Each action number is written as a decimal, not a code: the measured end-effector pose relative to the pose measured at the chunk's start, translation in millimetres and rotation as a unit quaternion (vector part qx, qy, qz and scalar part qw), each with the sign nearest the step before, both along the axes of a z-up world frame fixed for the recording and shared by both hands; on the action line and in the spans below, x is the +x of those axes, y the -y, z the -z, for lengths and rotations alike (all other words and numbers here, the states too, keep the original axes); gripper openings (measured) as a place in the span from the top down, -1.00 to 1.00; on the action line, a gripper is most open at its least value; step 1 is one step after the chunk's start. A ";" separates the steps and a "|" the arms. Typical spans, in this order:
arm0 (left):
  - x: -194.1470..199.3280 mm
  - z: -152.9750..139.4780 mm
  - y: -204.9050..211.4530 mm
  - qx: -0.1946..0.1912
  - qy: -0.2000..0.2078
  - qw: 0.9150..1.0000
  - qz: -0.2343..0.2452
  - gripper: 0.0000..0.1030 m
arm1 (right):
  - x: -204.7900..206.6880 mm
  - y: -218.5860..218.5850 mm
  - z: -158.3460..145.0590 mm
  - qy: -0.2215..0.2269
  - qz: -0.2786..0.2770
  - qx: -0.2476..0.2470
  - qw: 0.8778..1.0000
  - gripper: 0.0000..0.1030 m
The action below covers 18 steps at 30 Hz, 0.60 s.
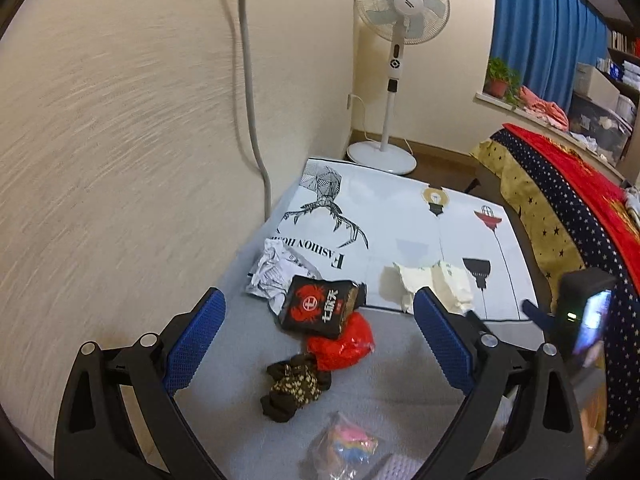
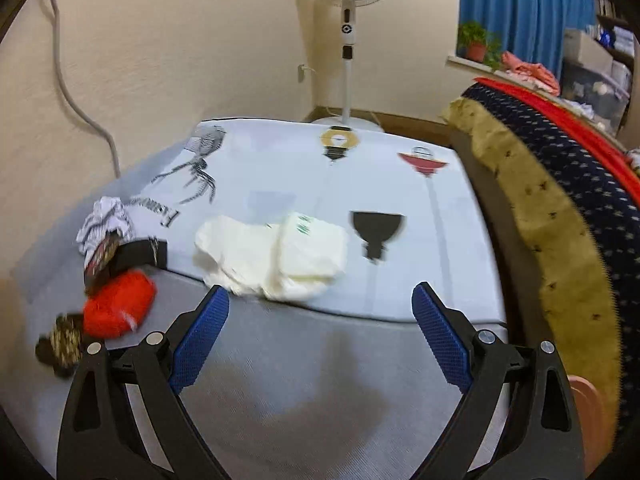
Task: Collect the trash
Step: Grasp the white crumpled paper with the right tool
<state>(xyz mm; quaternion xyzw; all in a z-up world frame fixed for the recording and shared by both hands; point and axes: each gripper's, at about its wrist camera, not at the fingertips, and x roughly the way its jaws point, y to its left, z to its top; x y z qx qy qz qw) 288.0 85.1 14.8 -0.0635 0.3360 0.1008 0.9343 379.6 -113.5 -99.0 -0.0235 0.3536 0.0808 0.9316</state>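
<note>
Trash lies on a grey table [image 1: 400,360]. In the left wrist view a black and red box [image 1: 320,306] rests on a crumpled red wrapper [image 1: 344,342], with crumpled printed paper [image 1: 276,272] behind it and a dark patterned wad [image 1: 294,386] in front. A clear bag with pink and blue contents [image 1: 344,446] lies nearest. A cream plastic bag [image 2: 276,256] sits on the printed white mat [image 2: 400,160]. My left gripper [image 1: 320,300] is open above the box. My right gripper [image 2: 320,298] is open just short of the cream bag.
A white standing fan [image 1: 402,12] is in the far corner. A bed with a star-patterned blanket [image 1: 560,208] and red cover runs along the right. A grey cable [image 1: 250,80] hangs down the wall. The right gripper's body and a lit screen [image 1: 588,316] show at the right of the left wrist view.
</note>
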 end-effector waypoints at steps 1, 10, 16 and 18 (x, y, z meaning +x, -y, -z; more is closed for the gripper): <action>0.5 0.3 -2.5 -0.004 -0.002 1.000 -0.003 -0.78 | 4.3 -5.9 1.4 0.003 -0.004 -0.001 1.000 -0.77; 4.3 3.3 -9.2 -0.018 -0.009 1.000 0.000 -0.78 | 46.8 -44.4 14.4 0.006 -0.007 -0.020 1.000 -0.77; 4.3 3.1 -11.4 -0.022 -0.009 1.000 0.003 -0.78 | 67.7 -30.8 36.4 -0.036 0.018 -0.027 0.999 -0.67; 4.8 3.1 -12.5 -0.023 -0.009 1.000 0.002 -0.78 | 70.2 -30.0 44.1 -0.058 0.005 -0.024 0.998 -0.45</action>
